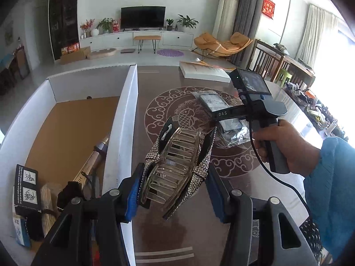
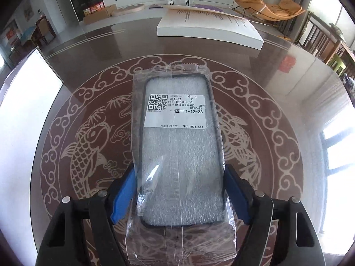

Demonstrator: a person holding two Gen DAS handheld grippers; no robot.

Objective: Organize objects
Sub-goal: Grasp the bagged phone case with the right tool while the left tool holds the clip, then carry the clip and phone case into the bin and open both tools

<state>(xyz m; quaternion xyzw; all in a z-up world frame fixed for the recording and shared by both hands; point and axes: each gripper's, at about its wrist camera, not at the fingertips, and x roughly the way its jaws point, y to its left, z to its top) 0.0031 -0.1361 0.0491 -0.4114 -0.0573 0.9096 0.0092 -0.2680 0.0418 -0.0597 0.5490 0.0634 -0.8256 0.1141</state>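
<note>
Left tongs (image 1: 175, 190): closed part-way on the rhinestone hair claw (image 1: 177, 166), blue pads pressing its two flanks. The claw is off the worktop (image 1: 155, 232), teeth pointing up and away, tilted. Side grip makes sense: the flanks are the widest firm faces, and squeezing there does not spring the clip open.

The claw hangs just right of the white cardboard box (image 1: 129, 115), close to its near wall but not over the opening. Judgement: the box is the drop point. It already holds a hammer (image 1: 93, 161), a bundle of sticks (image 1: 50, 204) and small black-and-white cartons (image 1: 25, 186) at the near end; the brown floor further back is bare.

Right tongs (image 2: 179, 195): pads on either long edge of the bagged phone case (image 2: 179, 146), label up. The bag is touching or nearly touching both pads. Cannot tell whether the grip is loaded or merely straddling; in the left wrist view the bag looks to be lying flat on the worktop. Edge grip suits it: flat and thin, no other purchase from above.

The bag sits over the carp medallion (image 2: 88, 146), mid-worktop, well apart from the box. A white book (image 2: 208, 31) lies beyond it near the far edge, untouched.

Risk: slippery film may slide between pads; the case rim inside should take the load.
</note>
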